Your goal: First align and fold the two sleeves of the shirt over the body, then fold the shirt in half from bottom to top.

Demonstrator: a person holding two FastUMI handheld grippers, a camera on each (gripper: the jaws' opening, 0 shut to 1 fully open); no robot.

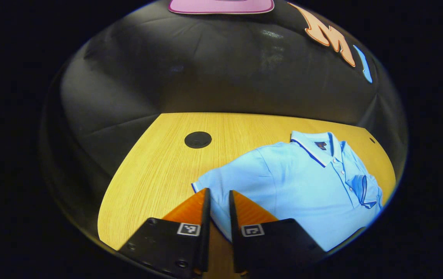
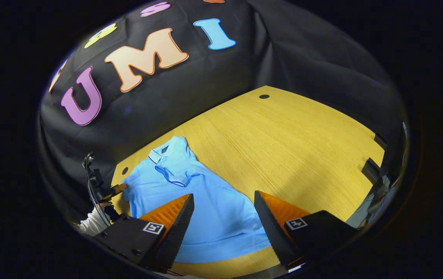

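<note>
A light blue polo shirt [image 1: 303, 186] lies face up on the wooden table [image 1: 159, 170], collar toward the wall. One short sleeve [image 1: 363, 188] is folded over the chest. The other sleeve [image 1: 225, 176] lies spread flat. My left gripper [image 1: 218, 190] hovers over that sleeve's hem with only a narrow gap between its fingers; cloth and table show through the gap. In the right gripper view the left gripper [image 2: 117, 188] touches the sleeve edge of the shirt [image 2: 206, 209]. My right gripper [image 2: 223, 193] is wide open above the shirt's lower body, holding nothing.
A black round cable hole [image 1: 198, 139] sits in the table behind the sleeve, with another [image 2: 264, 96] at the far corner. Dark brackets [image 2: 372, 168] line one table edge. A person's white sleeve [image 2: 93, 221] holds the left gripper. Bare wood [image 2: 283, 143] stretches beside the shirt.
</note>
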